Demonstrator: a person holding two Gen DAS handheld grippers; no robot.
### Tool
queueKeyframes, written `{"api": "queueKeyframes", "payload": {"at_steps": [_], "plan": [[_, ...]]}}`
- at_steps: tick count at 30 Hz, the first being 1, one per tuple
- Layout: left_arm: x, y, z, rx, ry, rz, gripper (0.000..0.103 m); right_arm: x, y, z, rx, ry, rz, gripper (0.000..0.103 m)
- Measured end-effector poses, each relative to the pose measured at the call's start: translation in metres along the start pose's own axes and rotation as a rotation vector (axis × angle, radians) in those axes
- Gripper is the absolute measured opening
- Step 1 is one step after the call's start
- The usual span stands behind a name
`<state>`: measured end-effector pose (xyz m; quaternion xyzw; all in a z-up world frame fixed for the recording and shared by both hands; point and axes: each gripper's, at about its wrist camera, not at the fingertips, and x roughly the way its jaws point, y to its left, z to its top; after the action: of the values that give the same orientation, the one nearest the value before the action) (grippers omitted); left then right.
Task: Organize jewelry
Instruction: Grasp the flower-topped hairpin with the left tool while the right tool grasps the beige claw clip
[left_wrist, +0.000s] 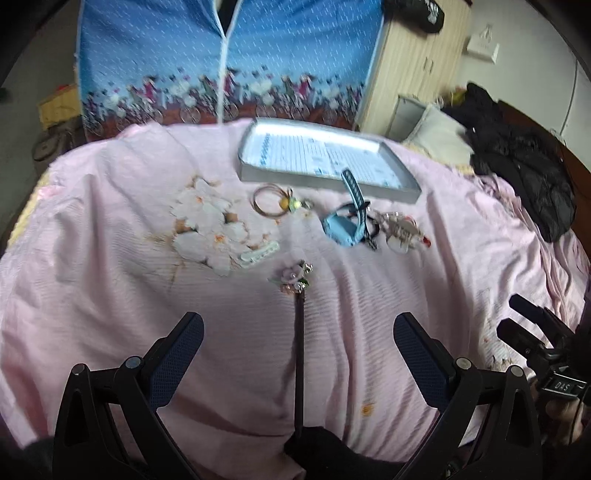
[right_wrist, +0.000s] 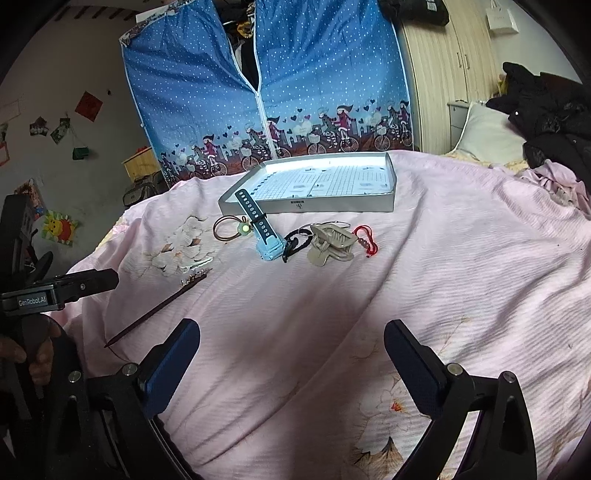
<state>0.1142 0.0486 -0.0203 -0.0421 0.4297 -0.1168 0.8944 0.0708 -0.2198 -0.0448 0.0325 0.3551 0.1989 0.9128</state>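
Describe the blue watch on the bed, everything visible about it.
The blue watch is a chunky light-blue child's smartwatch, plastic or rubber by its look. Its case lies on the pink bedspread; one perforated, darker-patterned strap rises toward the shallow grey box, its tip overlapping the box's front edge. A black cord lies against its right side, the brown hair tie just left. Neither gripper touches it.

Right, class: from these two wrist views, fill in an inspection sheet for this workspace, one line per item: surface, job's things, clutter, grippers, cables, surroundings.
Surface: pink floral bedspread, wrinkled.
Job's things: empty grey tray; blue watch with its strap resting on the tray's edge; hair stick; brown hair tie; beige claw clip; red cord; black hair tie; white clip.
Clutter: black clothing.
Grippers: left gripper open; right gripper open; both empty.
Cables: nothing seen.
Surroundings: blue fabric wardrobe, wooden cupboard.
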Motion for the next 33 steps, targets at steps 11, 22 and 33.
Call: {"api": "queueKeyframes", "payload": {"at_steps": [11, 22, 33], "plan": [[0.054, 0.018, 0.012, 0.005, 0.215, -0.087, 0.048, 0.049, -0.013, 0.008, -0.012, 0.149, 0.031, 0.071], [0.097, 0.03, 0.031, -0.012, 0.298, -0.086, 0.018, 0.103, -0.038, 0.018, 0.037, 0.228, 0.039, 0.06], [0.135, 0.027, 0.056, -0.081, 0.259, -0.104, 0.017, 0.141, -0.057, 0.045, 0.082, 0.184, 0.014, 0.06]]}}
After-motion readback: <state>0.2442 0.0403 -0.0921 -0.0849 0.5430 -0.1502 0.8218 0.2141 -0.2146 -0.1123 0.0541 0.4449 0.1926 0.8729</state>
